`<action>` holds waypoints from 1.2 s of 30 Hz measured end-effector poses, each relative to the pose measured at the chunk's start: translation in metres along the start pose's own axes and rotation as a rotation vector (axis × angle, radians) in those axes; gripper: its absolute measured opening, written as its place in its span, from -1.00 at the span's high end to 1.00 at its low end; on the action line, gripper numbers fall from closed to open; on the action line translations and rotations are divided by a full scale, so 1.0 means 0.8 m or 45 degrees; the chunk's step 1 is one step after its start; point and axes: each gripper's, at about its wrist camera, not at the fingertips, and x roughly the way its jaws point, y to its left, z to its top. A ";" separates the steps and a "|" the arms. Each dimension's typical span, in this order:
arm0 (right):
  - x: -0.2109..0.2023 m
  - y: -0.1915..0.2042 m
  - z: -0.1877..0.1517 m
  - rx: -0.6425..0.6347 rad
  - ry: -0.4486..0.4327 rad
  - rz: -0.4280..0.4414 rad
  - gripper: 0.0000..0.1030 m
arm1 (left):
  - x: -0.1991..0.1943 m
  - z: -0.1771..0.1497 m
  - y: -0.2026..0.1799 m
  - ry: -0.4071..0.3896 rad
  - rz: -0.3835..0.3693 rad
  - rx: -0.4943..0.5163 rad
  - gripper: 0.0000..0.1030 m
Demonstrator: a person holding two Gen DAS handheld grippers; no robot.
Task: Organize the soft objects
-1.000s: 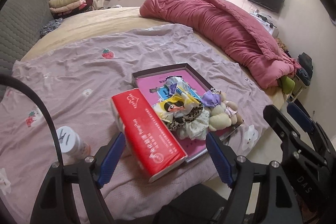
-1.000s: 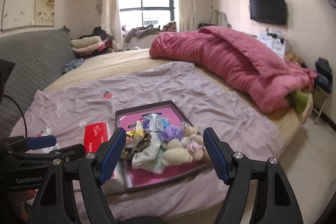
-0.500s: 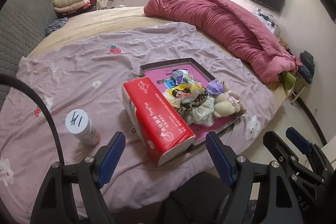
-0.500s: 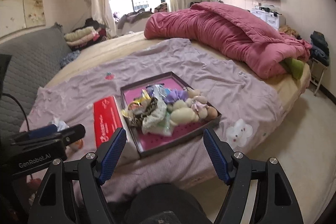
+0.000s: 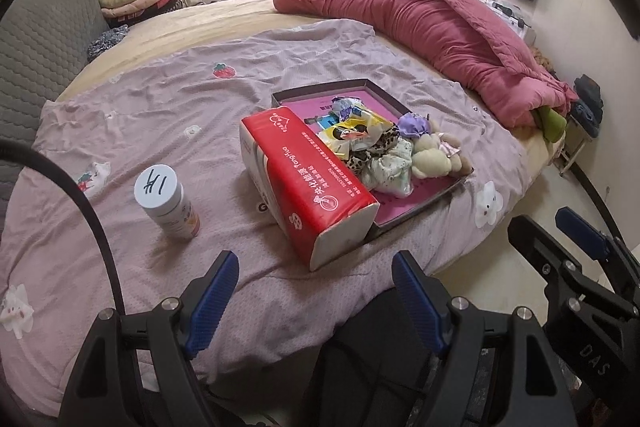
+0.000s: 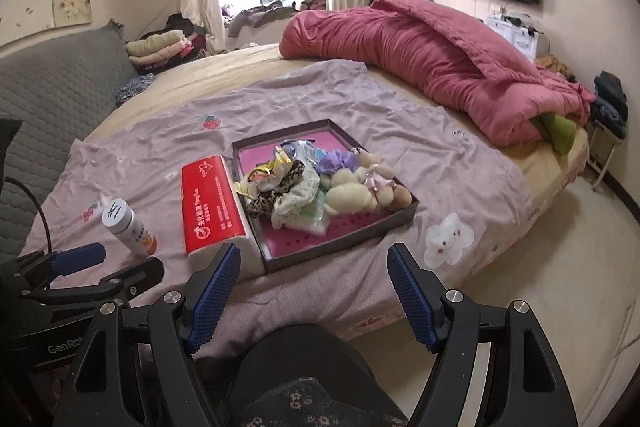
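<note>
Wide bed (image 5: 168, 131) under a lilac sheet, with a rolled pink quilt (image 5: 432, 23) at 1 o'clock, well apart from the work.

Near the bed's front edge, a shallow dark tray (image 6: 405, 211) with pink floor, and already inside it a heap of soft things: cream plush toy (image 6: 352, 193), purple scrunchie (image 6: 338, 163), leopard scrunchie (image 6: 276, 193), pale folded cloth (image 6: 298, 203), some crinkled wrappers.

Touching the tray's left wall, at 9 o'clock from it, a red tissue pack (image 5: 308, 179), still outside. Probably the last soft item to place, if it belongs there at all.

At 8 o'clock from the pack, well apart, a white-capped bottle (image 5: 166, 203), upright; hard, so likely not part of the sorting.

Left gripper (image 5: 316, 301) with claws apart, empty, low over the sheet in front of the pack. Right gripper (image 6: 314, 291) also apart, empty, before the tray.

Seemingly mostly done.
</note>
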 end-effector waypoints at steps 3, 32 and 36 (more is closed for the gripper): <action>0.000 -0.002 -0.002 0.004 0.007 -0.001 -0.49 | 0.000 -0.001 -0.001 0.004 -0.003 -0.003 -0.53; -0.007 -0.007 -0.009 0.011 0.039 0.008 -0.49 | -0.003 -0.002 -0.007 0.002 0.022 0.017 -0.53; -0.006 -0.007 -0.009 0.012 0.041 0.009 -0.49 | -0.002 -0.002 -0.007 0.004 0.022 0.017 -0.52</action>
